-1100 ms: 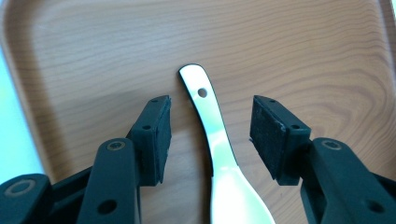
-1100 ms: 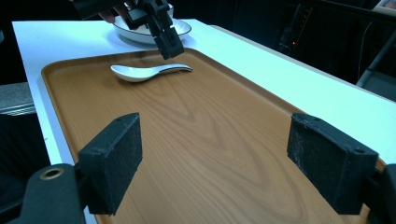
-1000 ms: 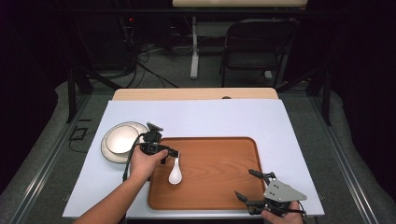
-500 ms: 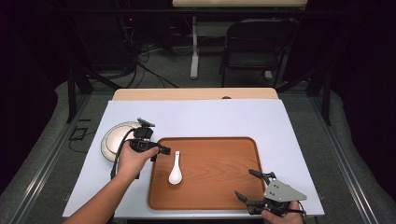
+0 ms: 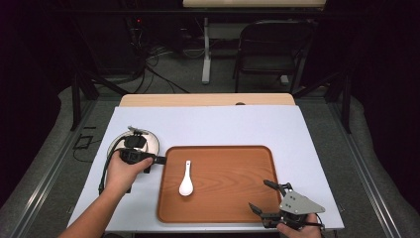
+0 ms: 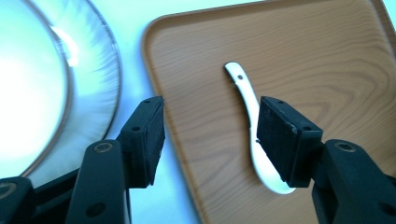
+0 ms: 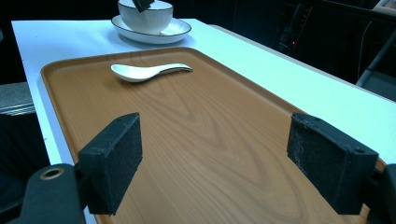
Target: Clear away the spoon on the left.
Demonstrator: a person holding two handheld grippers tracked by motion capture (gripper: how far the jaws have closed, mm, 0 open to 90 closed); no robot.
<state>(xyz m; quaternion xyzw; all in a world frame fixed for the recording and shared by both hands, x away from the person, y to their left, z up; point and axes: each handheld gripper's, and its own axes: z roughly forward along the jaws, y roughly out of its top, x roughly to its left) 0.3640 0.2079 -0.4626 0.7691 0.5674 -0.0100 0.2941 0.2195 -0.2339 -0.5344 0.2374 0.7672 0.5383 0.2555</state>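
Wooden tray (image 5: 233,198) sits in the lower centre of the high view on a white table (image 5: 223,126). Tray holds one thing: a white spoon (image 5: 186,179), lying in its left part, bowl end toward the bottom of the frame, handle pointing up. Rest of the tray is bare wood.

Left of the tray, at middle left of the high view, a white bowl (image 5: 143,141) with a dark rim line stands on a white plate (image 5: 115,145). Right gripper view shows bowl on plate at top of frame; what is inside the bowl cannot be told.

Left gripper (image 5: 159,160) is held over the plate's near edge, tips at the tray's left rim. In the left gripper view its jaws are spread wide with nothing between them; tray edge and spoon lie beyond, plate at left.

Right gripper (image 5: 263,196) is at lower right of the high view, over the tray's near right corner, jaws spread apart and holding nothing.
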